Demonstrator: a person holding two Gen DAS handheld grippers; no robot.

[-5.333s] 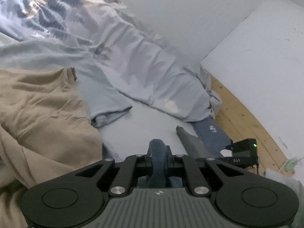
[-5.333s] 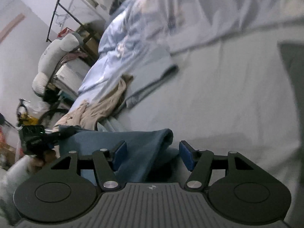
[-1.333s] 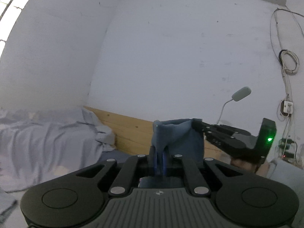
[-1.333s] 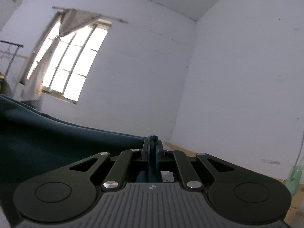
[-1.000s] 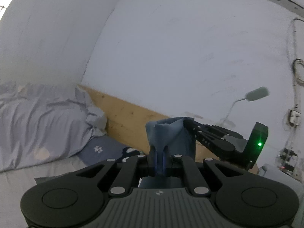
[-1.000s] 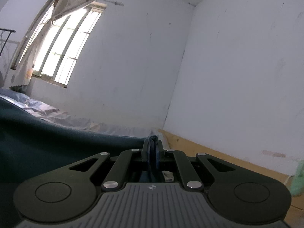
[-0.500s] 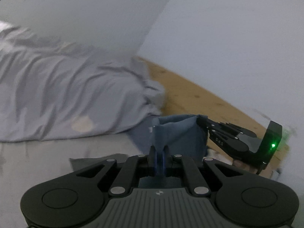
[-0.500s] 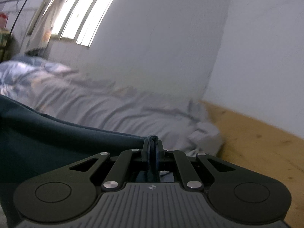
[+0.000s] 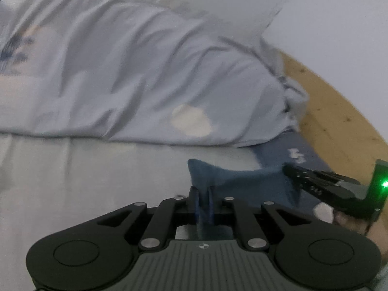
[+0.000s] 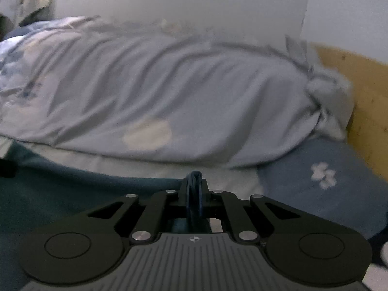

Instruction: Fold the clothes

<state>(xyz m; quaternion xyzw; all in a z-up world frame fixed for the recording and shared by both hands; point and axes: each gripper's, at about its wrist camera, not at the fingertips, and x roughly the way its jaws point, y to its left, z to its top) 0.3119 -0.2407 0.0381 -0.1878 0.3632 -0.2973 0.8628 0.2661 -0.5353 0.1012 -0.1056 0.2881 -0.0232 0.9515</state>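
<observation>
Left gripper (image 9: 203, 191), black w/ blue pads, is pinching a corner of the dark blue soft knit garment (image 9: 232, 181); jaws have just been opening a little, cloth still between them, pads still on it. Right gripper (image 10: 194, 181) is clamped tight on another bunched edge of the same garment, a small blue tuft poking up past the fingertips. In the left view the right gripper shows at the far right edge w/ a green light, a hand (image 9: 349, 220) under it, and the top hem runs taut between the two tools. In the right view the fabric spreads off to the left as a broad dark sheet, low over the mattress.

Below and to the left of the left gripper lies smooth pale sheet (image 9: 84, 177), flat, nothing on it: most of the free room. Beyond it a rumpled pale blue-grey duvet (image 10: 169, 92), deep soft folds, a cream blotch in its print, fills the back of the bed up to the white wall (image 10: 194, 2). Rounded blue pillow w/ white flower print (image 10: 322, 181) sits at right, just beside the duvet's bunched end. Light wooden board (image 9: 339, 121), knotty grain, closes that side. Frames are blurred.
</observation>
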